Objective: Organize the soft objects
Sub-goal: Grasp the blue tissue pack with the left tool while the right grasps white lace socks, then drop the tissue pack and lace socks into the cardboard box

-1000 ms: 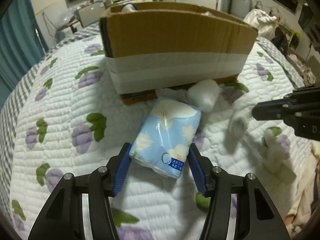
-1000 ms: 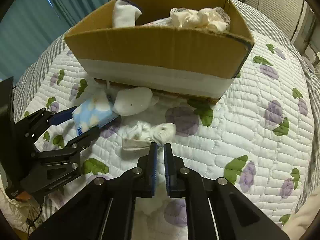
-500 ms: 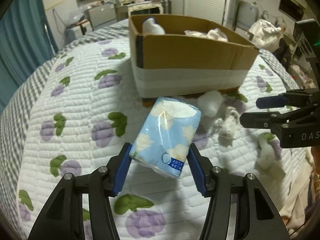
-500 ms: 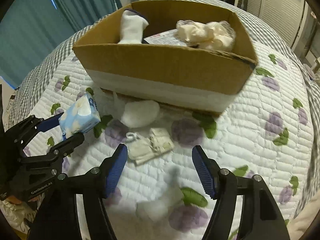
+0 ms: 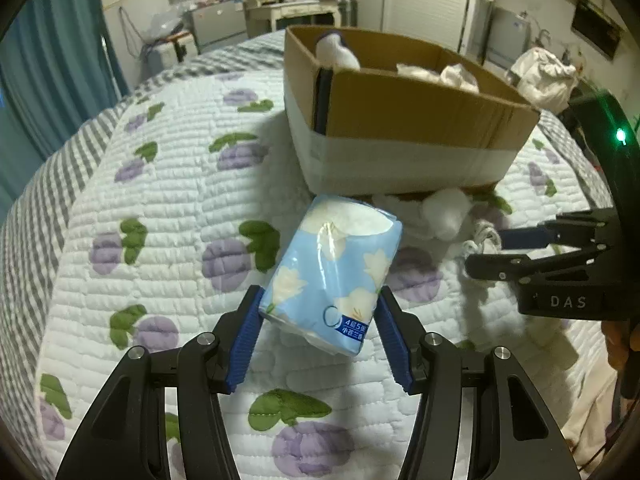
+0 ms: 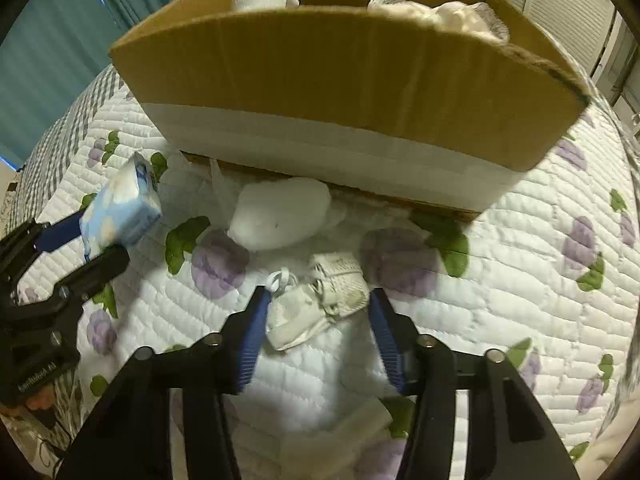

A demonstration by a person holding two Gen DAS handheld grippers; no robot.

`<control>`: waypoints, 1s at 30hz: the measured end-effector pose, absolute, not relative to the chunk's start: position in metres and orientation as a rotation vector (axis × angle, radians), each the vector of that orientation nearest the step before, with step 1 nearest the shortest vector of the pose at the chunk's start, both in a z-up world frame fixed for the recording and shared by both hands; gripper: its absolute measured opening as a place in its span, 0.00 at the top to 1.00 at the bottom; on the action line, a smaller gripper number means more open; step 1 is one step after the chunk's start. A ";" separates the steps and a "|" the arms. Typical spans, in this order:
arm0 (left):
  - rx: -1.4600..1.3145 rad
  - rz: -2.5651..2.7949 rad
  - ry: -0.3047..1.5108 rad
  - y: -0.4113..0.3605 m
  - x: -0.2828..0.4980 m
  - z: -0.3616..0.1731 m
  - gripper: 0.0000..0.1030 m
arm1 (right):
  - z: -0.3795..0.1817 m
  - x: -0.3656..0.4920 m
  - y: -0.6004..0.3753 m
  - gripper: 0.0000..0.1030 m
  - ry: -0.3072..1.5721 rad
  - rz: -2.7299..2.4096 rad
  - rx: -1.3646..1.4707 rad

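Observation:
My left gripper (image 5: 320, 320) is shut on a blue tissue pack (image 5: 336, 268) with white flowers and holds it above the quilt; it also shows in the right wrist view (image 6: 120, 212). My right gripper (image 6: 320, 312) is open, its fingers on either side of a crumpled white sock (image 6: 320, 300) lying on the quilt. A white fluffy ball (image 6: 280, 212) lies against the cardboard box (image 6: 340, 72). The box (image 5: 400, 120) holds a rolled white sock (image 5: 336, 50) and white cloth (image 5: 452, 74).
The quilted bedspread (image 5: 160, 200) has purple and green flower prints. Another white soft piece (image 6: 344, 428) lies under my right gripper. Teal curtains (image 5: 48, 64) hang at the left. Desks and clutter stand behind the bed.
My left gripper lifted the tissue pack and drew back and left from the box. My right gripper opened, then lowered and moved forward around the crumpled white sock.

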State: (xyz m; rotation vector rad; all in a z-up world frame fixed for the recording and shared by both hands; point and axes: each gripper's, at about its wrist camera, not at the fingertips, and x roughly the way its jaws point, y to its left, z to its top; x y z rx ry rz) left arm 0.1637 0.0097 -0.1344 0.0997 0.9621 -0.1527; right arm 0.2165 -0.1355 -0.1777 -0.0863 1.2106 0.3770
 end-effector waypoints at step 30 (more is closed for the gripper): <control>0.043 -0.164 0.706 -0.040 0.254 -0.019 0.47 | 0.038 0.324 -0.169 0.60 0.893 0.231 -0.061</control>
